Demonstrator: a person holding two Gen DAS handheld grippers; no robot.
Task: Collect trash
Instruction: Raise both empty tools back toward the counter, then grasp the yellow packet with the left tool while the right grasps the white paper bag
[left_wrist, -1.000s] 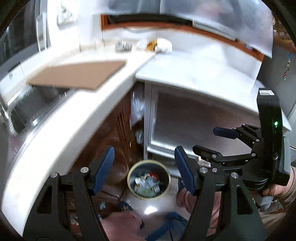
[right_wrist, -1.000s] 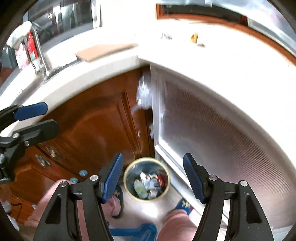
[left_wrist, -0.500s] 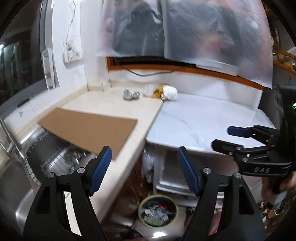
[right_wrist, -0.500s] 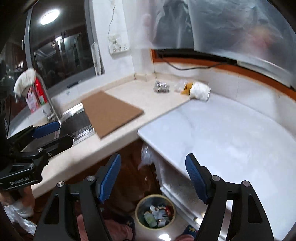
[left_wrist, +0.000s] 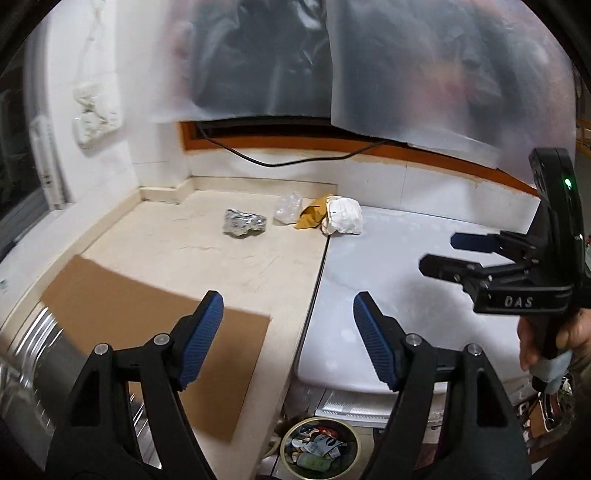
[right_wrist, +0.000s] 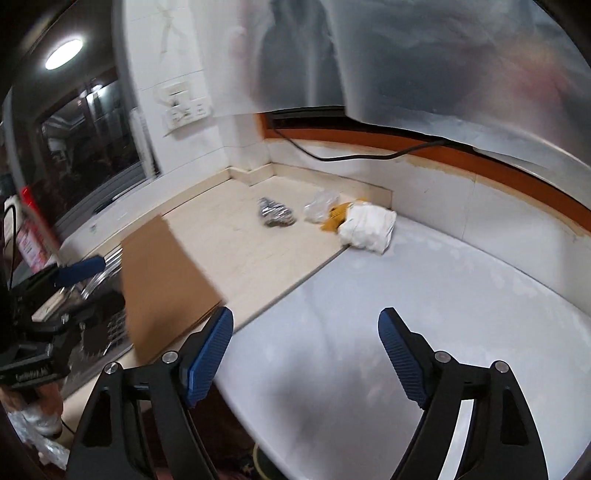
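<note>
Both the left gripper (left_wrist: 286, 332) and the right gripper (right_wrist: 306, 350) hover over the bench (left_wrist: 207, 251) with jaws spread wide, holding nothing. Near the back wall lie crumpled foil (left_wrist: 243, 222), clear plastic (left_wrist: 289, 208), a yellow wrapper (left_wrist: 312, 218) and white paper (left_wrist: 343, 220). A trash bin (left_wrist: 318, 447) stands on the floor below.

- I saw silver crumpled foil (left_wrist: 243, 226), a clear wrapper (left_wrist: 289, 212), a mustard-yellow scrap (left_wrist: 314, 217) and a white wad (left_wrist: 343, 220).
- The cardboard sheet (left_wrist: 159, 332) was plain brown.
- My gripper pads (right_wrist: 210, 354) were ribbed blue.
</note>
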